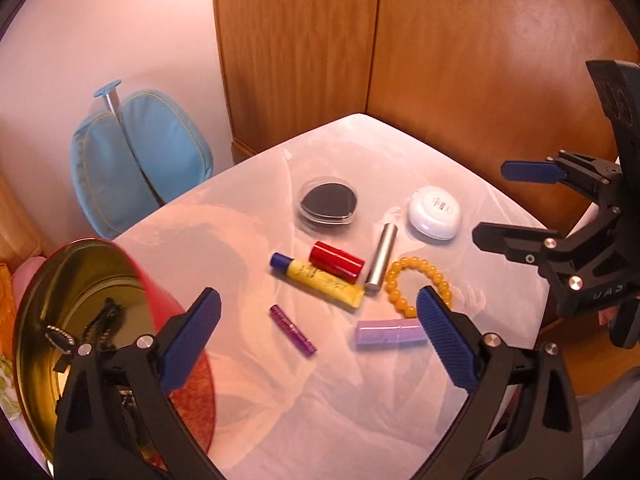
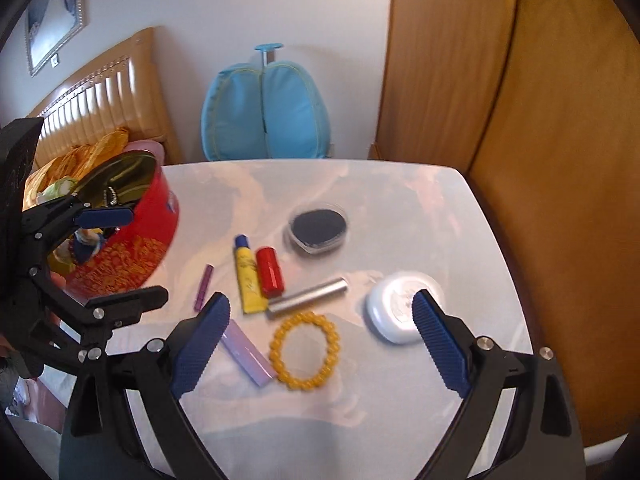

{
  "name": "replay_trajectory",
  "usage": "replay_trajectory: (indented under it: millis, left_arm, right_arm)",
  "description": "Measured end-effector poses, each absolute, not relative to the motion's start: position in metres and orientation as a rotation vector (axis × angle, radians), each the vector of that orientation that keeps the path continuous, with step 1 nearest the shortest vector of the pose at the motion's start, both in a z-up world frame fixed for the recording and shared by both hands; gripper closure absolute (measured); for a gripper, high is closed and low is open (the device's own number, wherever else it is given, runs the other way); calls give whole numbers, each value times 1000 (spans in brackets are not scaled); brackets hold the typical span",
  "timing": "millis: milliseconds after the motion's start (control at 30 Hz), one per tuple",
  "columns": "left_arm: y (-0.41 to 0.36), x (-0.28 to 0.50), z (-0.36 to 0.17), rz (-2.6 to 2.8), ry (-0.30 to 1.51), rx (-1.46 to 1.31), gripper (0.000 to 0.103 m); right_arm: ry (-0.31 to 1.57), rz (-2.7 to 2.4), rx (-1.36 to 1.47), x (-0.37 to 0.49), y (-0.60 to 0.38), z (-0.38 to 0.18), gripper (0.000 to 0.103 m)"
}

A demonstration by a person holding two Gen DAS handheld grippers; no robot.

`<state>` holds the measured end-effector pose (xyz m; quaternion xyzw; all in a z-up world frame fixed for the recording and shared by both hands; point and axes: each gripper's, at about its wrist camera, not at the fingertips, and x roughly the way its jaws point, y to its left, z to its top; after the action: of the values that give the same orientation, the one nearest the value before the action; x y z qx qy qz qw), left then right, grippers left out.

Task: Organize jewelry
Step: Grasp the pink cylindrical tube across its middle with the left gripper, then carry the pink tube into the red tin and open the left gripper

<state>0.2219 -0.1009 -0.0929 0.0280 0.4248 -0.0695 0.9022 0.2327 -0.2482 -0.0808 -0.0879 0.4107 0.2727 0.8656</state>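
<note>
L: my left gripper (image 1: 318, 330) jaws wide, nothing held, beside red tin (image 2: 132, 256) | R: my right gripper (image 2: 320, 338) jaws wide, nothing held | yellow bead bracelet (image 2: 306, 350) flat on white table (image 2: 420, 392), between lilac tube (image 2: 246, 350) and white compact (image 2: 394, 312)

Left gripper (image 1: 318, 328): jaws spread wide, nothing between the blue ribbed pads (image 1: 192, 336). Black finger arms angle outward from the base. In the right wrist view the same unit (image 2: 124, 258) enters from the left edge, lying on its side, one finger above the other, jaws apart.

Right gripper (image 2: 322, 338): jaws likewise spread wide, blue ribbed pads (image 2: 438, 346) bare, nothing gripped. In the left wrist view it (image 1: 488, 204) enters from the right edge, turned sideways, fingers stacked one above the other. The two grippers sit well apart, not touching.
</note>
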Motion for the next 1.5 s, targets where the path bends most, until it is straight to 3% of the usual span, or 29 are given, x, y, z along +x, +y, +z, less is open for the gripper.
replay_trajectory:
  millis: [367,700,733,800,1100,1500]
  left_arm:
    - [-161,255,-166,-227,1009,107,7]
    - [-176,239,-188,-258,1029,151,8]
    - [-177,238,-190,-262,1033,158,10]
    - [-178,237,-194,-259,1044,171,30]
    - [-167,225,-168,-267,989,148,30]
    - [-83,199,-77,-45,838,130,30]
  right_arm:
    - [989,481,-185,220,-307,-136,10]
    - [1012,504,-187,220,-311,-146,10]
    - [1012,507,-191,220,-310,-146,10]
    - [1012,512,-201,219,-308,-147,10]
    - [989,519,-212,218,-302,-137,10]
    - [889,688,-217,225,-218,-95,10]
